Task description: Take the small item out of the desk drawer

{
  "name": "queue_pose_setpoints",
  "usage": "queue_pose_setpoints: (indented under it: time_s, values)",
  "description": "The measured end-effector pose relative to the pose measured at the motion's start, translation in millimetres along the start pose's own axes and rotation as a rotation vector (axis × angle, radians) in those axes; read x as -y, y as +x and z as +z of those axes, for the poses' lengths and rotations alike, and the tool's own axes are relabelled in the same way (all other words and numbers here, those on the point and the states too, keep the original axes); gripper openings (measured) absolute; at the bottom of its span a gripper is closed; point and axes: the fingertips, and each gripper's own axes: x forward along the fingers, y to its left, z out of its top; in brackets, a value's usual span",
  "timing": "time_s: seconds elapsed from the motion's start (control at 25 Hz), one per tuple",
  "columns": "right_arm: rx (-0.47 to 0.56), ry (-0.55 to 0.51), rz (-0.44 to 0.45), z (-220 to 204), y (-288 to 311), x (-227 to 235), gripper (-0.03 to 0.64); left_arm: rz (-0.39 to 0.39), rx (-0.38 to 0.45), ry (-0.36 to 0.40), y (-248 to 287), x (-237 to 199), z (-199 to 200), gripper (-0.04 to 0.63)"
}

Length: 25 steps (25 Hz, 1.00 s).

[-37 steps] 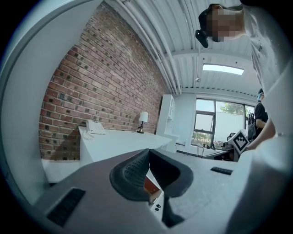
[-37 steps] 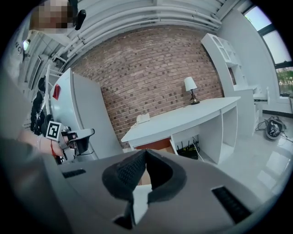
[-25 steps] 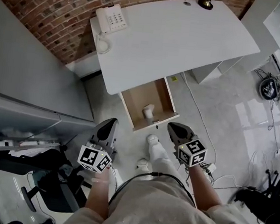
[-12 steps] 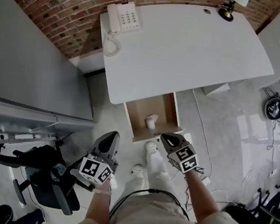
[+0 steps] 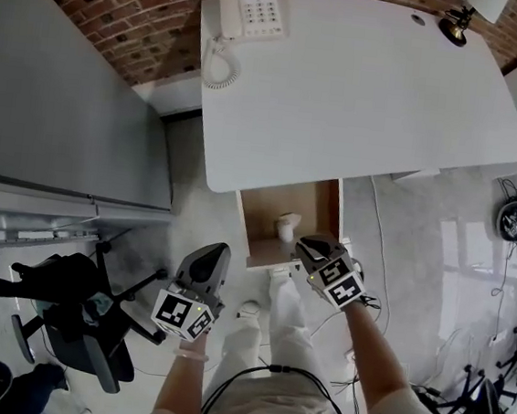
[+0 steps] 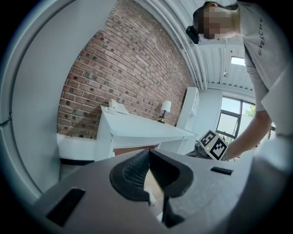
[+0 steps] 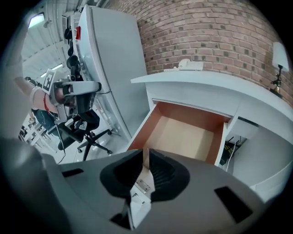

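Note:
A drawer (image 5: pixel 262 213) stands pulled out from under the white desk (image 5: pixel 362 93). A small white item (image 5: pixel 286 226) stands upright on its wooden floor near the front. My right gripper (image 5: pixel 308 243) hovers at the drawer's front right corner, just short of the item. Its jaws are opening, with a narrow gap and nothing between them. In the right gripper view the gripper (image 7: pixel 146 153) faces the drawer (image 7: pixel 183 135), and the item does not show there. My left gripper (image 5: pixel 214 252) hangs shut and empty over the floor, left of the drawer.
A white telephone (image 5: pixel 253 10) and a lamp (image 5: pixel 457 25) sit on the desk's far edge. A tall grey cabinet (image 5: pixel 66 117) stands to the left, with a black office chair (image 5: pixel 73 311) below it. Cables (image 5: pixel 378 251) trail over the floor to the right.
The right gripper has moved forward and left to the drawer's front corner. The desk and drawer now sit closer under the head view. The left gripper has held its place.

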Motion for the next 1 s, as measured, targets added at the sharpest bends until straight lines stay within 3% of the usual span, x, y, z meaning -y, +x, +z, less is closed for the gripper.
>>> queue_pose_setpoints:
  time_s: [0.2, 0.6, 1.0]
  values:
    - [-0.083, -0.075, 0.043, -11.7, 34.8, 7.6, 0.078, 0.019, -0.008, -0.005, 12.4, -10.7, -20.8, 0.005]
    - [-0.366, -0.219, 0.094, -64.2, 103.1, 22.9, 0.199, 0.042, -0.040, -0.028, 29.1, -22.2, -58.6, 0.005]
    - [-0.431, -0.185, 0.091, -86.4, 150.7, 42.0, 0.339, 0.040, -0.053, -0.046, 46.5, -27.0, -81.3, 0.005]
